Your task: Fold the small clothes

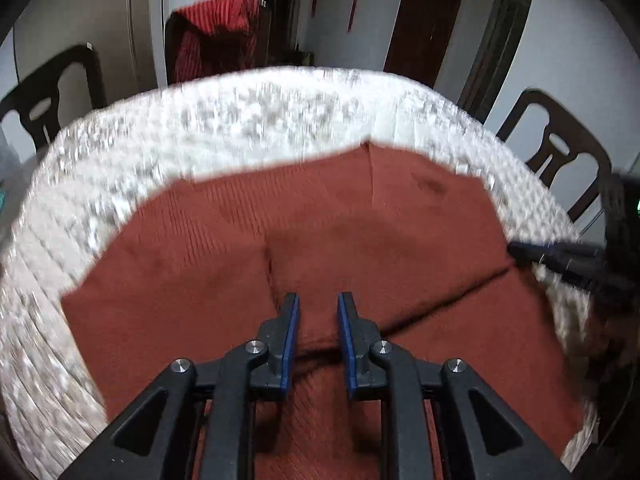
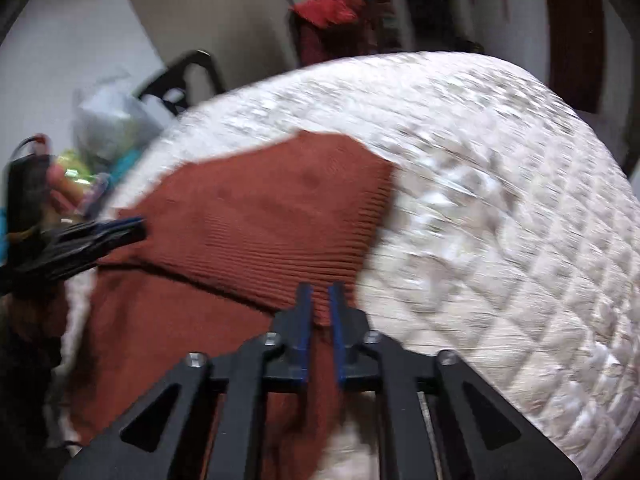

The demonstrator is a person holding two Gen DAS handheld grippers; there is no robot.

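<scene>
With the sweater (image 1: 360,240) lying half-folded on the quilt (image 1: 240,120), pinching its hem in the right tool (image 2: 320,304), keeping the left tool (image 1: 318,312) released, advising smoothing the crease.

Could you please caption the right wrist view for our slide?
Right tool pinching the edge of a rust-red knitted garment on a white quilted cover.
</scene>
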